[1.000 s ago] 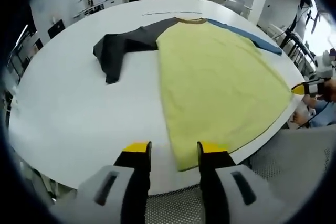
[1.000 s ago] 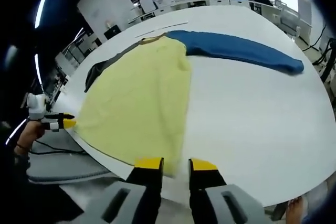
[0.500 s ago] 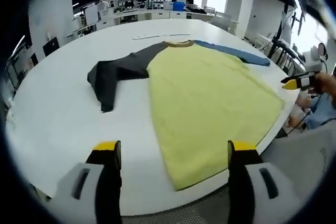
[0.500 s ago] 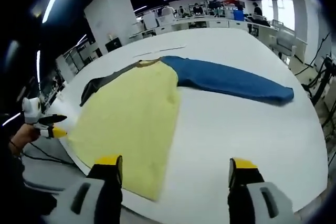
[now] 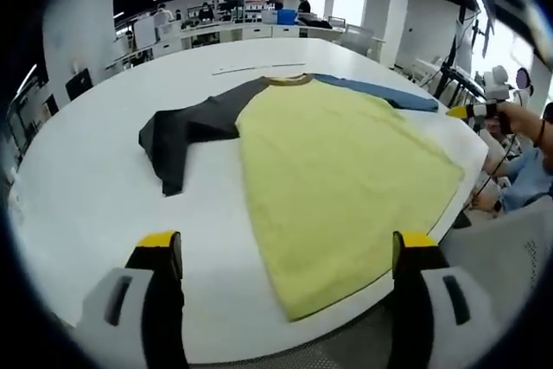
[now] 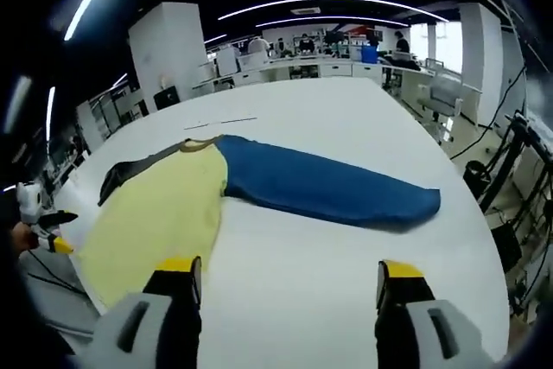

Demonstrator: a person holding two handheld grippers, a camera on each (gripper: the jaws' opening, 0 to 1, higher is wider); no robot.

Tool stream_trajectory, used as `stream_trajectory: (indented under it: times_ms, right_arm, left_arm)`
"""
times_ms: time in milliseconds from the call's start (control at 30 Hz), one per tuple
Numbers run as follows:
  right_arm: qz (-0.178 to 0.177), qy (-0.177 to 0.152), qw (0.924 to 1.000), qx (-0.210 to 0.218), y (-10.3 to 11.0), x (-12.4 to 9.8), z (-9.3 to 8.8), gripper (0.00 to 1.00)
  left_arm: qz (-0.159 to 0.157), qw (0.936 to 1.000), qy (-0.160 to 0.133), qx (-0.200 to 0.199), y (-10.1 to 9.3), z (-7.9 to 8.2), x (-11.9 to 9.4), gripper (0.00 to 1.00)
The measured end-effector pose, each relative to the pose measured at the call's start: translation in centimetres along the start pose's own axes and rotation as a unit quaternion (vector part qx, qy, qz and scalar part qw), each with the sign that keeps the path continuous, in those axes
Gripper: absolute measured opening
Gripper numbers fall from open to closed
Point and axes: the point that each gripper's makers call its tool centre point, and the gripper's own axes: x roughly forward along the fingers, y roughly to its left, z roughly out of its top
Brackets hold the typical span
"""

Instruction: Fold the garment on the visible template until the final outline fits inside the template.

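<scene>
The shirt (image 5: 337, 170) lies spread flat on the white table (image 5: 86, 196), yellow body near the edge, its dark sleeve (image 5: 177, 131) out to the left and its blue sleeve (image 6: 328, 192) stretched to the right. The left gripper (image 5: 285, 252) and the right gripper (image 6: 289, 278) hover above the near edge with jaws wide apart, holding nothing. Judging by this, no fold is made yet; sleeves and body all remain to be folded

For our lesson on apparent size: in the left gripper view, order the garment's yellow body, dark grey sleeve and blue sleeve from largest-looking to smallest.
1. yellow body
2. dark grey sleeve
3. blue sleeve; it lies farther from the camera, so its rank is unsure.
</scene>
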Motion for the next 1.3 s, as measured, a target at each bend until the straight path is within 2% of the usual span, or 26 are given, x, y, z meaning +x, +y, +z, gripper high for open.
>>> stream_trajectory:
  times_ms: [100, 233, 433, 500, 533, 600, 667, 733, 900, 967, 1067, 1167, 1233, 1300]
  right_arm:
    - [-0.013, 0.001, 0.9999, 0.009, -1.7, 0.7, 0.7, 0.84]
    - [-0.017, -0.007, 0.9986, 0.05, -2.4, 1.0, 1.5, 0.84]
    - [-0.043, -0.007, 0.997, 0.064, -4.3, 1.6, 2.1, 0.8]
    - [-0.061, -0.008, 0.9956, 0.071, -5.1, 1.8, 2.3, 0.73]
    - [-0.074, -0.006, 0.9955, 0.06, -5.8, 1.9, 2.4, 0.69]
    - [-0.088, -0.006, 0.9932, 0.076, -6.5, 2.2, 2.5, 0.61]
    - [-0.095, -0.008, 0.9917, 0.086, -7.0, 2.5, 2.6, 0.56]
    - [-0.118, -0.002, 0.989, 0.089, -7.8, 2.7, 2.6, 0.52]
    - [-0.156, 0.009, 0.9842, 0.084, -9.0, 3.2, 2.6, 0.38]
    - [-0.168, 0.018, 0.982, 0.084, -9.6, 3.5, 2.3, 0.35]
    - [-0.198, 0.037, 0.9718, 0.123, -10.3, 3.3, 1.3, 0.29]
    - [-0.197, 0.037, 0.9726, 0.118, -10.5, 3.8, 1.4, 0.25]
    - [-0.21, 0.051, 0.9709, 0.102, -11.0, 3.9, 1.1, 0.23]
    - [-0.213, 0.052, 0.9698, 0.108, -11.2, 4.1, 1.0, 0.19]
  left_arm:
    - [0.004, 1.0, -0.006, 0.0, 0.1, 0.2, -0.2, 0.99]
    - [0.004, 0.9999, -0.012, -0.01, 0.3, 0.4, -0.4, 0.99]
    - [0.006, 0.9999, -0.011, -0.011, 0.5, 0.3, -0.4, 0.99]
    - [0.009, 0.9998, -0.016, -0.011, 0.5, 0.6, -0.5, 0.99]
    - [0.011, 0.9997, -0.021, -0.008, 0.6, 0.8, -0.5, 0.99]
    - [0.009, 0.9995, -0.029, -0.006, 0.5, 1.2, -0.6, 0.98]
    - [0.008, 0.9992, -0.038, 0.003, 0.4, 1.7, -0.7, 0.99]
    - [0.01, 0.9989, -0.044, 0.01, 0.5, 2.0, -0.7, 0.99]
    - [0.004, 0.9988, -0.047, 0.009, 0.4, 2.1, -0.7, 0.98]
    - [0.005, 0.9989, -0.045, 0.01, 0.4, 2.0, -0.7, 0.98]
    - [0.011, 0.9984, -0.054, 0.012, 0.6, 2.3, -0.9, 0.94]
    - [0.018, 0.9974, -0.069, 0.014, 0.9, 2.9, -1.1, 0.94]
    - [0.02, 0.9969, -0.075, 0.015, 1.0, 3.2, -1.3, 0.92]
    - [0.021, 0.9967, -0.077, 0.015, 1.0, 3.4, -1.3, 0.91]
